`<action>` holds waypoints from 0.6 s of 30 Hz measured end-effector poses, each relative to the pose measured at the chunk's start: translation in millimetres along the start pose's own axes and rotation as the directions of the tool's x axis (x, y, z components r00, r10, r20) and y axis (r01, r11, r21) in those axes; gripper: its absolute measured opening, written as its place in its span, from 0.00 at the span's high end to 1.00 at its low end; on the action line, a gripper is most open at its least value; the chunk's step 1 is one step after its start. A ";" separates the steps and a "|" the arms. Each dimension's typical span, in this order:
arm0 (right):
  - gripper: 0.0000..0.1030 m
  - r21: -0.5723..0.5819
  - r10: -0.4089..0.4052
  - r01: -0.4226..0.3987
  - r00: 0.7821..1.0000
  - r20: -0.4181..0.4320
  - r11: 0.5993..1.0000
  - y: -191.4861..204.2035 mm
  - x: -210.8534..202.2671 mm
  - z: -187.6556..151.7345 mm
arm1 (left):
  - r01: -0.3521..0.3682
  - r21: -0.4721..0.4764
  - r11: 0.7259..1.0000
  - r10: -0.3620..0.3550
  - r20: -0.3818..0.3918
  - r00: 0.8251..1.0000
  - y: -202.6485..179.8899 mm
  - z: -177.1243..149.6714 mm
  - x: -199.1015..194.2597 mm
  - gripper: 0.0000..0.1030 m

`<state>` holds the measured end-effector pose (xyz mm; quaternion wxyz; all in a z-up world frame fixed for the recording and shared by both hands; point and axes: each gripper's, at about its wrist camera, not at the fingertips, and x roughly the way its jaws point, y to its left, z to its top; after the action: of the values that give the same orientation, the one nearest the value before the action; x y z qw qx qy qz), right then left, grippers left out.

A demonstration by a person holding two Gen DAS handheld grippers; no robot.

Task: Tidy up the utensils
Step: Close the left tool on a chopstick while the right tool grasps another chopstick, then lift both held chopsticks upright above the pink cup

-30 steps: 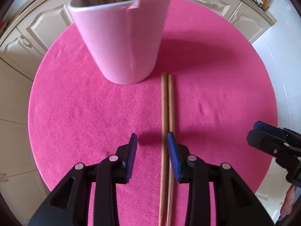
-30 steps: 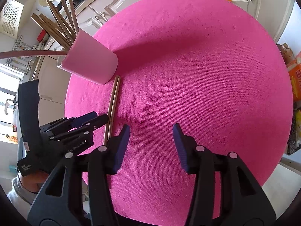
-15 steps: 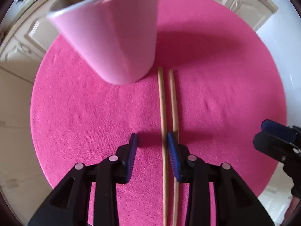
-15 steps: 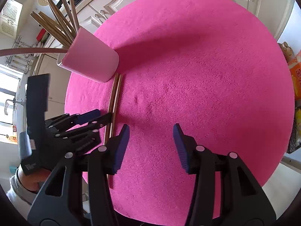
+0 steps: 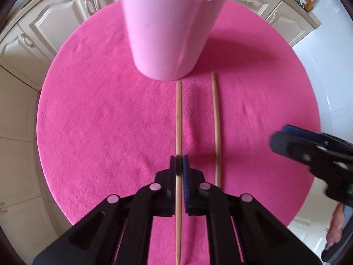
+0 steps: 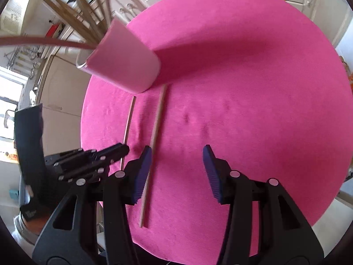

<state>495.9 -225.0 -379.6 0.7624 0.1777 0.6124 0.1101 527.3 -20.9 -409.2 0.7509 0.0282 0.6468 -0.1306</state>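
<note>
The left gripper has just closed on one chopstick, ready to lift it into the pink cup. The second chopstick lies on the pink mat beside the open, empty right gripper.

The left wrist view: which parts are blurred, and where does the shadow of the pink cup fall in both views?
Left wrist view: the right gripper and the pink cup rim are smeared; the left gripper, shut on a chopstick, is sharp. The cup's shadow falls to its right on the pink mat. Right wrist view: the same shadow runs rightward; the edges bend.
</note>
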 end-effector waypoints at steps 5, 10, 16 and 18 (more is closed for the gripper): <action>0.78 -0.031 -0.010 0.009 0.999 -0.042 0.999 27.3 23.4 7.0 | 0.012 -0.028 1.000 -0.012 0.021 1.000 22.8 -13.7 -10.4 0.95; 0.84 -0.041 -0.056 0.053 0.995 -0.085 0.998 43.6 42.7 12.9 | 0.026 -0.047 0.999 -0.024 0.048 0.999 49.5 -18.5 -23.3 0.95; 0.86 -0.022 -0.131 0.129 0.984 -0.118 0.991 51.5 61.6 13.3 | 0.036 -0.055 0.998 -0.033 0.065 0.997 64.2 -24.4 -28.8 0.95; 0.86 -0.034 -0.160 0.157 0.981 -0.113 0.987 56.0 65.0 12.4 | 0.039 -0.052 0.998 -0.035 0.068 0.997 64.8 -25.3 -31.7 0.95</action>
<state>525.4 -150.6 -412.7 0.7344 0.1122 0.6661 0.0666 513.9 52.1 -390.5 0.7702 -0.0084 0.6248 -0.1279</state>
